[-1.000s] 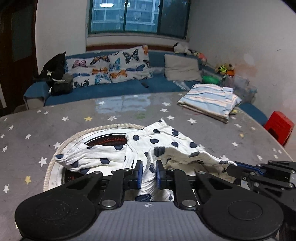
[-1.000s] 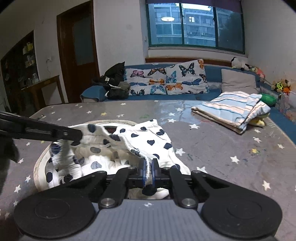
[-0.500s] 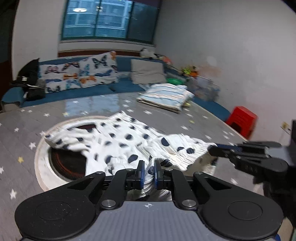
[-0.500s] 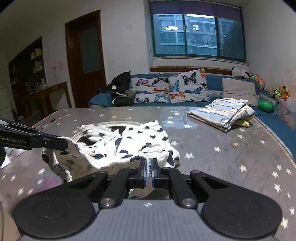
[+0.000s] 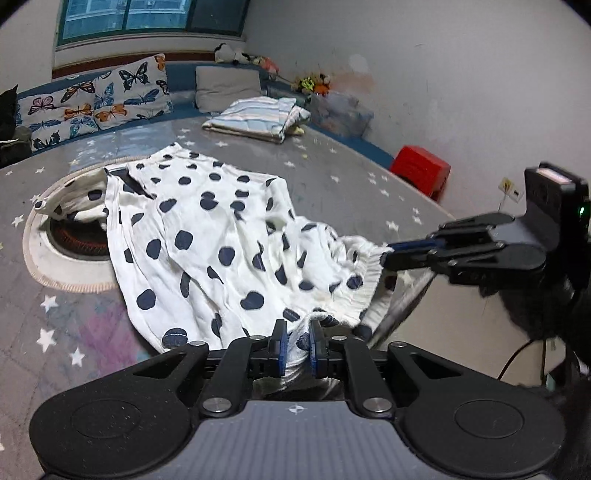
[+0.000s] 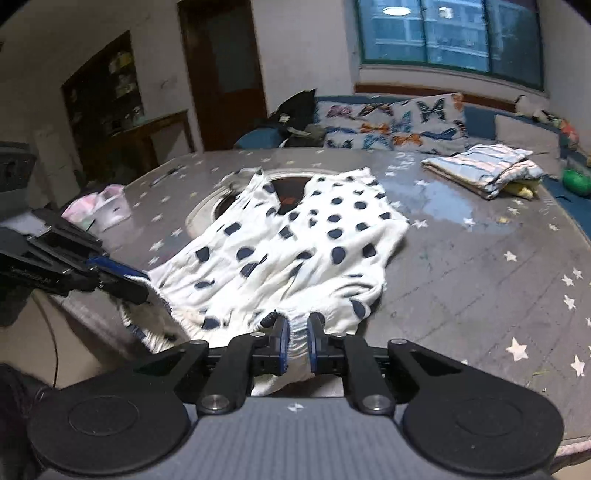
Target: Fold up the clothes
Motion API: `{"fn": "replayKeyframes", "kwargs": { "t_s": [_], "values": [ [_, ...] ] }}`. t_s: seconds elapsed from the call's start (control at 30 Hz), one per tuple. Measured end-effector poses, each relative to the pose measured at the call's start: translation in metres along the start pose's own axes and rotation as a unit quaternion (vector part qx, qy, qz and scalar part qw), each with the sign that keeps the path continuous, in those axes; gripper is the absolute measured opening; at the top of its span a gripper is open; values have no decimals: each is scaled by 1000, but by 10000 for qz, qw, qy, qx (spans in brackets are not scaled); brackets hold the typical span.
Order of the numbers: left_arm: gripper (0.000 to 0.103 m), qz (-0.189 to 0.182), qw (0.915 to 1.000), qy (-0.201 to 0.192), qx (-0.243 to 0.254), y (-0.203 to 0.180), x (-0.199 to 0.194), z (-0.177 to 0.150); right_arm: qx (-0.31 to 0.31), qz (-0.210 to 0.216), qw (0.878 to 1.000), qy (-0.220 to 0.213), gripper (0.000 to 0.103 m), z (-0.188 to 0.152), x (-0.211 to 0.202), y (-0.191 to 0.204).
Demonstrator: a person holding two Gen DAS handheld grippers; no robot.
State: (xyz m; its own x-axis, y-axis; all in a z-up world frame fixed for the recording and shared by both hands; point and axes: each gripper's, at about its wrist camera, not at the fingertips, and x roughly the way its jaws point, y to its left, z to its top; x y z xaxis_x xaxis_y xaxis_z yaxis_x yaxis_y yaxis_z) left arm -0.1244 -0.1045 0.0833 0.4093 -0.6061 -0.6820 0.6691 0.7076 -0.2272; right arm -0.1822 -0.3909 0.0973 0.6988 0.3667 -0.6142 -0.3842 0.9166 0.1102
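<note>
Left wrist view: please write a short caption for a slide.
Both grippers, left and right, hold the polka-dot garment over the table edge.

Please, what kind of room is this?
Probably a home living room: a blue sofa with butterfly cushions under a window, and a star-patterned table with a polka-dot garment.

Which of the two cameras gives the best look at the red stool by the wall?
The left wrist view: the red stool shows clearly beyond the table's far edge, by the white wall. The right wrist view faces the door side and does not show it.
</note>
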Motion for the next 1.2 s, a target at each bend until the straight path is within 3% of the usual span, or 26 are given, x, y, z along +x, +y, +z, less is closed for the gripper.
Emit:
{"fn": "replayKeyframes", "kwargs": {
  "t_s": [0.13, 0.23, 0.37, 0.57, 0.8, 1.0, 1.2],
  "values": [
    [18, -52, 9999, -108, -75, 8, -11, -1, -84, 176, 9997, -131, 30, 5, -10, 0],
    [32, -37, 9996, -278, -89, 11, -25, -1, 9, 250, 9994, -237, 31, 14, -9, -4],
    [34, 259, 9982, -480, -247, 24, -29, 7, -12, 47, 9997, -249, 36, 26, 7, -11],
    [34, 811, 9883, -586, -1150, 70, -8, 29, 42, -156, 9998, -76, 40, 38, 48, -24],
    [50, 1265, 9789, -781, -1405, 101, 16, 60, 39, -250, 9996, 116, 40, 52, 83, -38],
    [55, 1799, 9559, -934, -2124, 151, 29, 88, -14, -468, 9987, 207, 40, 71, 109, -57],
    [55, 2017, 9297, -920, -2940, 209, 39, 104, 34, -672, 9972, 323, 41, 87, 136, -78]
  ]
}}
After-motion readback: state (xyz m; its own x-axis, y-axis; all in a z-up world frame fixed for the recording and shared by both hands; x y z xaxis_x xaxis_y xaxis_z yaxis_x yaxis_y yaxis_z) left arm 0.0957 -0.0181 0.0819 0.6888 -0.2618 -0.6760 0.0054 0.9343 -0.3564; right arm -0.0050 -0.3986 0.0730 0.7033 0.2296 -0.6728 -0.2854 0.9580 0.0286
